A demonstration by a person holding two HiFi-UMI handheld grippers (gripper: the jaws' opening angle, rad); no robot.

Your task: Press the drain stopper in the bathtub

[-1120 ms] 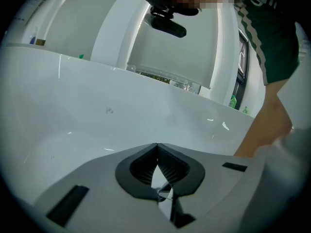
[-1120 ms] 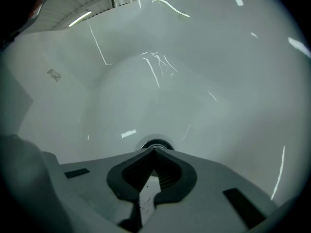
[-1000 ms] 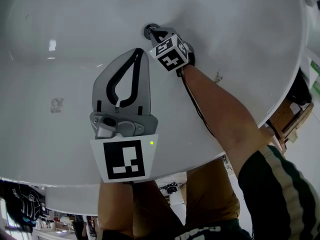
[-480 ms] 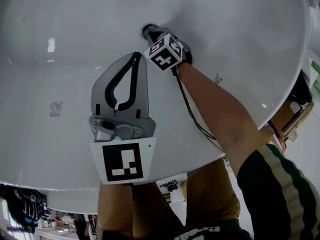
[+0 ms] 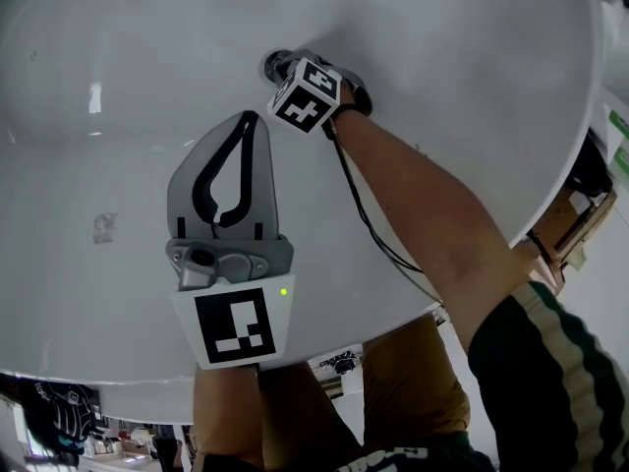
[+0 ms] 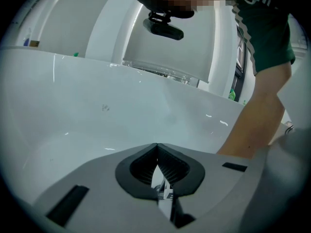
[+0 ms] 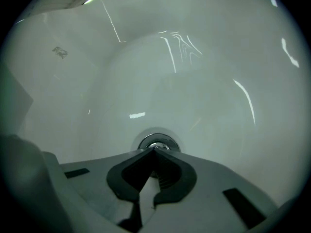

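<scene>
The chrome drain stopper (image 5: 270,65) sits in the floor of the white bathtub (image 5: 472,57). My right gripper (image 5: 288,66) reaches down to it, its marker cube just behind the tips. In the right gripper view the round stopper (image 7: 156,142) lies directly at the shut tips of the right gripper (image 7: 155,150); whether they press on it I cannot tell. My left gripper (image 5: 245,118) hovers shut and empty over the tub floor, nearer to me. In its own view the left gripper (image 6: 156,145) points at the bare tub wall (image 6: 97,115).
The tub rim (image 5: 550,190) curves down the right side, with a wooden frame (image 5: 570,234) just outside it. A bare forearm (image 5: 423,214) crosses the tub from lower right to the drain. The person's legs (image 5: 295,401) stand below the near rim.
The right gripper stays at the drain while its marker cube has turned and shifted a little left. The left gripper has drifted slightly left and down in the view.
</scene>
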